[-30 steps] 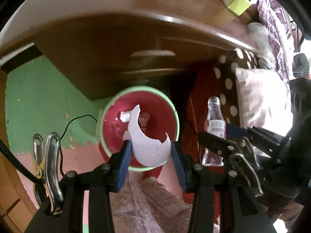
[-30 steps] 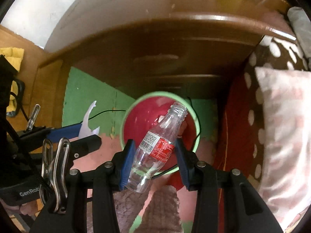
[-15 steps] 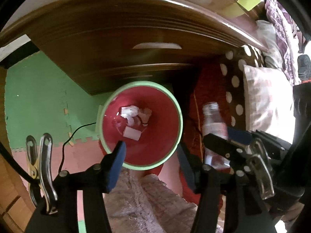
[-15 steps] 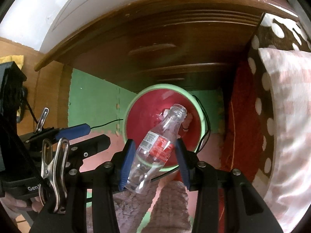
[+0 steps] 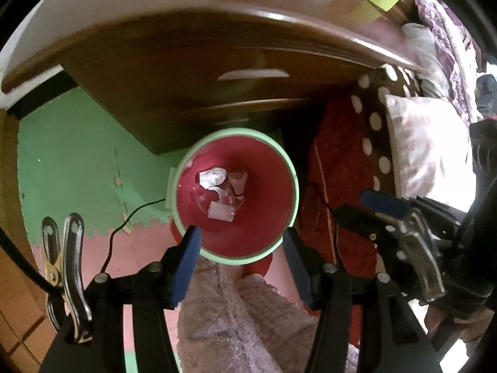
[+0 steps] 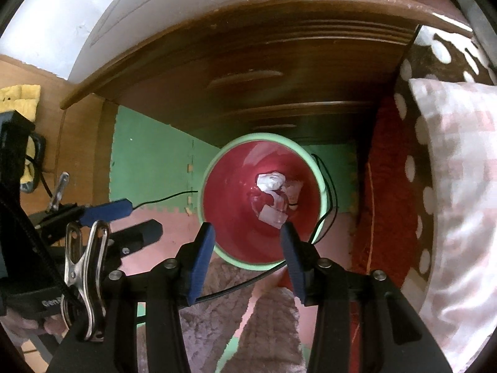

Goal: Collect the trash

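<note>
A red bin with a pale green rim (image 5: 281, 155) (image 6: 316, 161) stands on the floor below a dark wooden dresser. At its bottom lie white scraps (image 5: 212, 177) (image 6: 269, 181) and the clear plastic bottle (image 5: 221, 210) (image 6: 273, 214). My left gripper (image 5: 240, 242) hangs open and empty over the bin's near rim. My right gripper (image 6: 248, 242) is also open and empty above the bin, and shows at the right of the left wrist view (image 5: 366, 211). The left gripper appears at the left of the right wrist view (image 6: 130, 220).
The dresser (image 5: 217, 49) overhangs the bin's far side. A thin black cable (image 5: 130, 220) runs over green and pink foam floor mats (image 5: 77, 155). A red blanket (image 5: 338, 180), a spotted brown cushion and a pink pillow (image 5: 431, 143) lie right. A fluffy pink fabric (image 5: 248, 317) is below.
The left gripper opened and dropped the white scrap into the bin. The right gripper then opened and the bottle fell in too. Both now hang empty above it.
</note>
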Available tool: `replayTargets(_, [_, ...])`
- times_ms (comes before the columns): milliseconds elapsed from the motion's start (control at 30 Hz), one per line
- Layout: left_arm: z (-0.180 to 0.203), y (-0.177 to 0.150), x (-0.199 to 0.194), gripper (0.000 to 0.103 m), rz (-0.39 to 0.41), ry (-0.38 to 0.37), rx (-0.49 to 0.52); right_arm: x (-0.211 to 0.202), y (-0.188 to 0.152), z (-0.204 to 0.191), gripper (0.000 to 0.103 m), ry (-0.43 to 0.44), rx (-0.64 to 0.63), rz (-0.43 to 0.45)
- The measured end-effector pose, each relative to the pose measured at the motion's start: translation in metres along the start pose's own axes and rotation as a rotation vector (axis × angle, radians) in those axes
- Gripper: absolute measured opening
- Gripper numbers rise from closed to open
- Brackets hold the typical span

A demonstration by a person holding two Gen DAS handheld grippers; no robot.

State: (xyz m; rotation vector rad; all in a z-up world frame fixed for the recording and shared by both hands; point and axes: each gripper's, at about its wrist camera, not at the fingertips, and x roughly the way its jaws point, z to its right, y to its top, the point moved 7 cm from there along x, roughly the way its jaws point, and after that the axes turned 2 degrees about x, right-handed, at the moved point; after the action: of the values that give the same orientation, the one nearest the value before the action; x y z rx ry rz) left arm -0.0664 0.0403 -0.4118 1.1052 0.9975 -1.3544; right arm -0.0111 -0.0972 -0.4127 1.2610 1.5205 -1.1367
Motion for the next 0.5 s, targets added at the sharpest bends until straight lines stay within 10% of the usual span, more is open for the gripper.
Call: replayTargets(500, [0.010,0.038,-0.069,0.058,0.096,-0.001,0.042,-0.061,0.017,0.012,0.045,-0.040,0.039,0.118])
